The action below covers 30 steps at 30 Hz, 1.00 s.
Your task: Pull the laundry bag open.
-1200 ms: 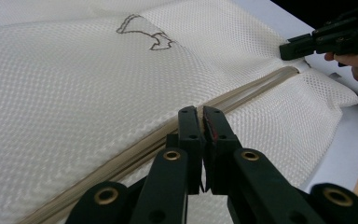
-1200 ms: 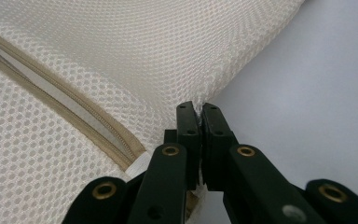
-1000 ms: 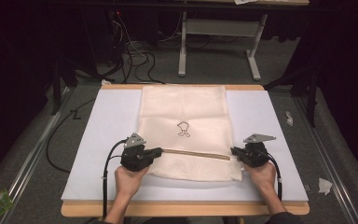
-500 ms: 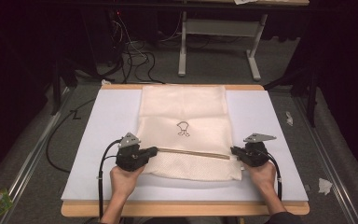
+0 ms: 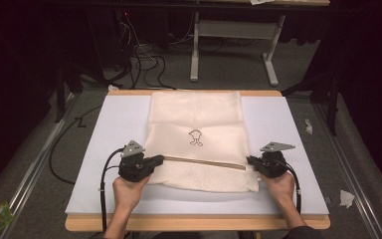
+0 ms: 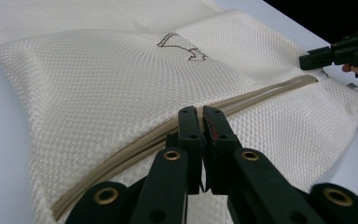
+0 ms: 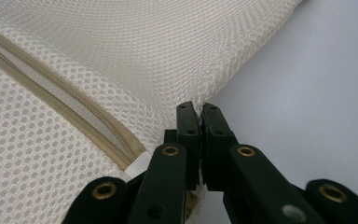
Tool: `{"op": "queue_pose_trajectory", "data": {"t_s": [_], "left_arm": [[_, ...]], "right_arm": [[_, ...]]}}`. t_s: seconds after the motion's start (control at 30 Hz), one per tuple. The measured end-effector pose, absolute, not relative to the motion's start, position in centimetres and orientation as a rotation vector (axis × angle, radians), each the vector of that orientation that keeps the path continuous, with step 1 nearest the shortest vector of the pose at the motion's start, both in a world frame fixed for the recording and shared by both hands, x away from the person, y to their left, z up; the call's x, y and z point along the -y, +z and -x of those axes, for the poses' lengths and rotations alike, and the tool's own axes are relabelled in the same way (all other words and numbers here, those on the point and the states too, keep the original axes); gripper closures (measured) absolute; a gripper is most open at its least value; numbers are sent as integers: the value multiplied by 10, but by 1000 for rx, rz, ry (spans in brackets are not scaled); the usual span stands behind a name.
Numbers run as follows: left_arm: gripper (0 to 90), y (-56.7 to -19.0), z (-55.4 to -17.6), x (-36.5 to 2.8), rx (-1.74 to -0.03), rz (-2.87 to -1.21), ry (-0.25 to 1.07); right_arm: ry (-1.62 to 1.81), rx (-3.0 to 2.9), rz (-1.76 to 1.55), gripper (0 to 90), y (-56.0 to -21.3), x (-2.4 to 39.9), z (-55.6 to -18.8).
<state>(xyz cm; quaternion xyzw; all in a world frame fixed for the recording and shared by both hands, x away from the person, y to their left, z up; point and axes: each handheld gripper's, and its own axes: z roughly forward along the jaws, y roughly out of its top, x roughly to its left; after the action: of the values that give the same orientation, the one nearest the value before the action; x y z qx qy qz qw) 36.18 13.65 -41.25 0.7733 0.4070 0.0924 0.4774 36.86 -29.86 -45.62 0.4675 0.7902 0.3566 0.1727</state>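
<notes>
table: wooden tabletop [image 5: 194, 224] with a big pale sheet [image 5: 104, 149] covering nearly all of it, just the wood edge peeking out front and back

mesh bag: cream mesh laundry bag [image 5: 199, 129] lying flat down the middle of the sheet, long way running away from the person. The near end sits right between the two hands

zipper: tan zipper [image 5: 204, 163] runs across the bag close to its near end, pretty much from one gripper to the other. In the left gripper view [image 6: 135, 144] it's a beige band heading off toward the far gripper

logo: small dark outline drawing [image 5: 195, 137] on the bag, just past the zipper

left gripper: left gripper [image 5: 160, 159] is at the bag's left edge, right at the zipper end. Jaws are pressed together [image 6: 200, 112] over the zipper line; looks pinched on it, hard to swear what exactly is caught

right gripper: right gripper [image 5: 250, 160] at the bag's right edge by the other zipper end. Jaws together too [image 7: 198, 109], nipping the mesh edge right beside the zipper's end
</notes>
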Motion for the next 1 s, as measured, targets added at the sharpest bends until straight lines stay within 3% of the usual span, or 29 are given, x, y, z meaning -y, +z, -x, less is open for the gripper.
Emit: {"op": "queue_pose_trajectory", "data": {"t_s": [1.0], "left_arm": [[873, -406, -359, -161, -1037, -1875, 285]], "right_arm": [[1009, -2240, -1324, 887, -455, 299, -369]]}}
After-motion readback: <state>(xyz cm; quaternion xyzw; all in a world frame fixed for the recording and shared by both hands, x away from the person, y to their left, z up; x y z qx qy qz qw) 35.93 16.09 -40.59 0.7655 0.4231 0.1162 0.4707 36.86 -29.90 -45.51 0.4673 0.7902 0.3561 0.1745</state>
